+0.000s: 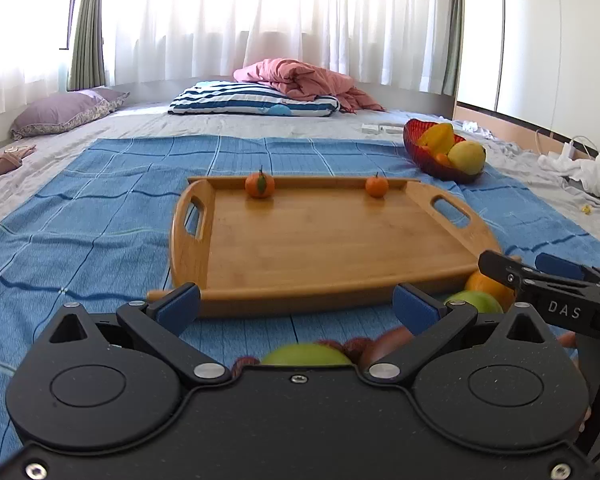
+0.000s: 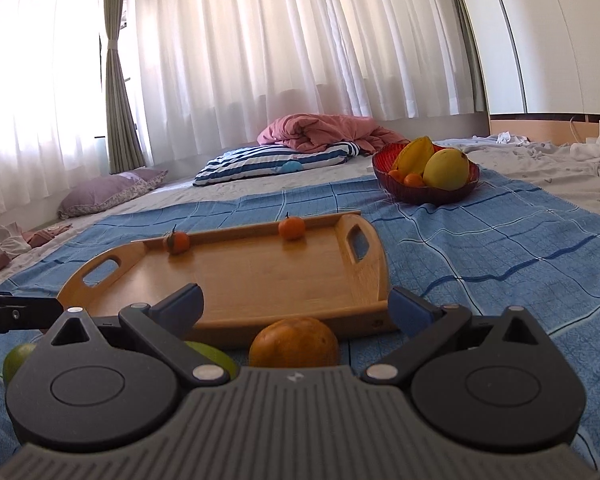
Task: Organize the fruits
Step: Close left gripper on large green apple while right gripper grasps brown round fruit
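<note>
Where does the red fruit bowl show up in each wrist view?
Left wrist: red fruit bowl sits upper right, beyond the wooden tray's far right corner.
Right wrist: the bowl sits right of centre, above the tray.
Shared landmark: the striped pillow.

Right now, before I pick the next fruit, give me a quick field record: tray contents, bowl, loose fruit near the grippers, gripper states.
tray: wooden tray on the blue cloth
on tray: two small tangerines at the far rim
bowl: red bowl, holding yellow fruit, beyond the tray
loose fruit: orange in front of the right gripper; green apple below the left gripper
grippers: both open, holding nothing
</note>
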Tool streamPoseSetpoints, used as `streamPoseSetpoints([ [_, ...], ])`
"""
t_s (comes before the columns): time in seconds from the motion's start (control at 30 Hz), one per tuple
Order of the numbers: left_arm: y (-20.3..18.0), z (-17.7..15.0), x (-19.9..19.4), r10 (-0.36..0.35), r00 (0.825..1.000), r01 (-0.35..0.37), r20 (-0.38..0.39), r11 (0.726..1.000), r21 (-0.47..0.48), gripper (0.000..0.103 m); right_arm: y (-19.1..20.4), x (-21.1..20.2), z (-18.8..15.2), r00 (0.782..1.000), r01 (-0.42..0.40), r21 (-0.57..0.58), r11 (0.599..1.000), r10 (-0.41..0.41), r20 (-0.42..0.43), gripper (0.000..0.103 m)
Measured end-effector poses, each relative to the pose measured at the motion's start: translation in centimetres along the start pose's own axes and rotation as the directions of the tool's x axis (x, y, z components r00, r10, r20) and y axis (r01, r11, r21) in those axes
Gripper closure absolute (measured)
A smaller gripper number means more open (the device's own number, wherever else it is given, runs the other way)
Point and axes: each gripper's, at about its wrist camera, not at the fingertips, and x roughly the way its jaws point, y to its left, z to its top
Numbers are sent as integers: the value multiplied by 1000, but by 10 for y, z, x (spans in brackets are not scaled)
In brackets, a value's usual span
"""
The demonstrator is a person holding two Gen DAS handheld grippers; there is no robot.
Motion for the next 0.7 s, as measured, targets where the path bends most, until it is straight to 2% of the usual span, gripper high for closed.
streamPoseSetpoints([
  [0.27,-2,-19,-9,22,1000,-22,-14,1000,4,0,1,2,-7,1000,-7,6,1000,7,-27,0],
  [0.4,-1,-23,-13,-2,999,2,-37,1000,4,2,-2,0,-7,1000,-4,28,1000,4,-21,0],
  [0.57,0,-24,-20,-12,999,12,-53,1000,6,19,-7,1,-5,1000,7,73,997,-4,-30,0],
  [0.7,-1,-26,-24,-15,998,17,-63,999,31,33,-17,3,-3,999,-24,154,988,30,-40,0],
])
